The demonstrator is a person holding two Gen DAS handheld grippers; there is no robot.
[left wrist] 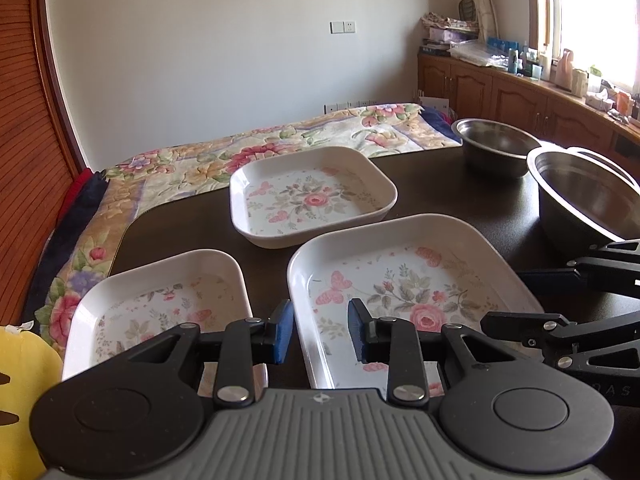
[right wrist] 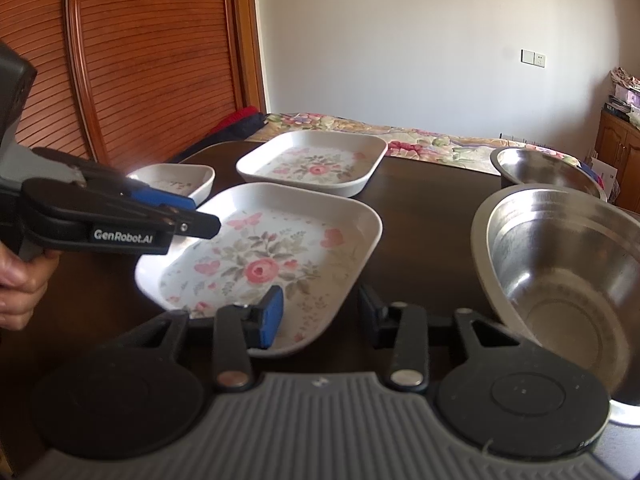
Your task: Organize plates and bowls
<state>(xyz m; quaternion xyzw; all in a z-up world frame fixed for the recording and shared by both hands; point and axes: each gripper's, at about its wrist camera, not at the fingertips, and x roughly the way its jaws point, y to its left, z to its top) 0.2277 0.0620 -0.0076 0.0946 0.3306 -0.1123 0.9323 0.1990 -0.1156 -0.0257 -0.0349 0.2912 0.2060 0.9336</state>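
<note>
Three white rectangular plates with a floral print lie on the dark table (left wrist: 436,188): a large one (left wrist: 404,288) nearest, a medium one (left wrist: 312,196) behind it, a small one (left wrist: 160,308) at the left. Two steel bowls (left wrist: 496,148) (left wrist: 588,196) stand at the right. My left gripper (left wrist: 320,330) is open, its fingers on either side of the large plate's left rim. My right gripper (right wrist: 322,314) is open around the near right corner of the large plate (right wrist: 260,256), beside the nearer bowl (right wrist: 560,272). Neither gripper holds anything.
A bed with a floral quilt (left wrist: 248,152) runs along the table's far edge. Wooden cabinets (left wrist: 512,92) with clutter on top line the right wall under a window. A slatted wooden wardrobe (right wrist: 152,52) stands at the left. A hand (right wrist: 20,288) holds the left gripper.
</note>
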